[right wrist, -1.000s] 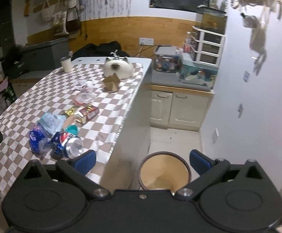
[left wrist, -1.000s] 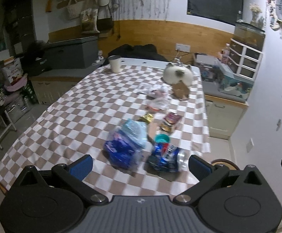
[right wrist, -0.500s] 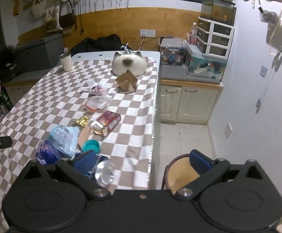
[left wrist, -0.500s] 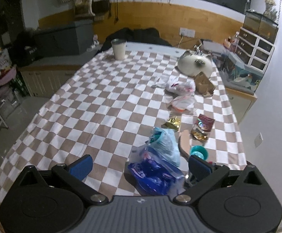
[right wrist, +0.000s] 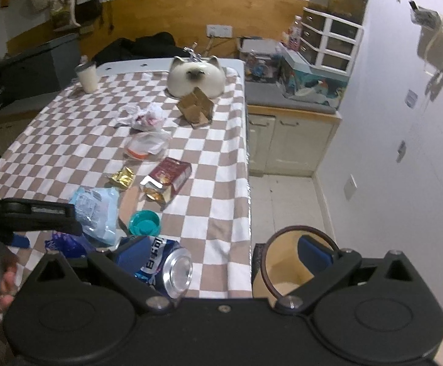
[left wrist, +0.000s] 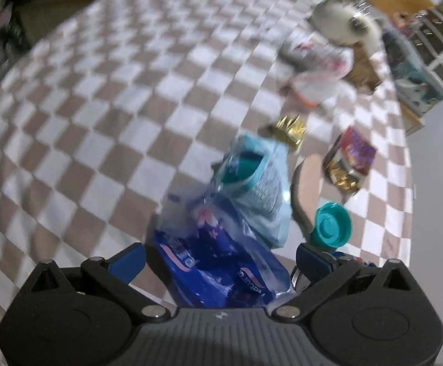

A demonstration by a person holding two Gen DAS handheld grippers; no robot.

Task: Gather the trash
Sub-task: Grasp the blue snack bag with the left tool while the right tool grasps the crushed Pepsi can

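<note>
Left wrist view: your left hand-held gripper (left wrist: 219, 257) has its jaws spread wide, gripping nothing. The dark blue plastic wrapper (left wrist: 221, 270) lies between the two blue fingertips (left wrist: 126, 262) on the checked cloth of the counter (left wrist: 99, 106). A pale blue packet (left wrist: 259, 183) rests against the wrapper's far end. To its right sit a teal lid (left wrist: 332, 225), a tan oval piece (left wrist: 308, 189) and a red carton (left wrist: 351, 155) with gold foil spilling out. A gold foil scrap (left wrist: 290, 126) lies just beyond the pale packet. Clear plastic bags (left wrist: 319, 70) and a white cat-shaped bowl (left wrist: 343, 23) are farther back; motion blur hides their detail.

Right wrist view: your right hand-held gripper (right wrist: 221, 251) is also open wide and empty. Its left fingertip sits just beside a crushed blue can (right wrist: 166, 263) lying on its side near the counter's near edge, silver end toward the camera. Its right fingertip appears over the round trash bin (right wrist: 285, 270), which stands on the floor beside the counter. The left gripper's black body (right wrist: 29, 218) enters from the left over the wrapper. A brown card box (right wrist: 197, 106) stands in front of the cat bowl, and a white cup (right wrist: 87, 76) stands at the far left corner.
</note>
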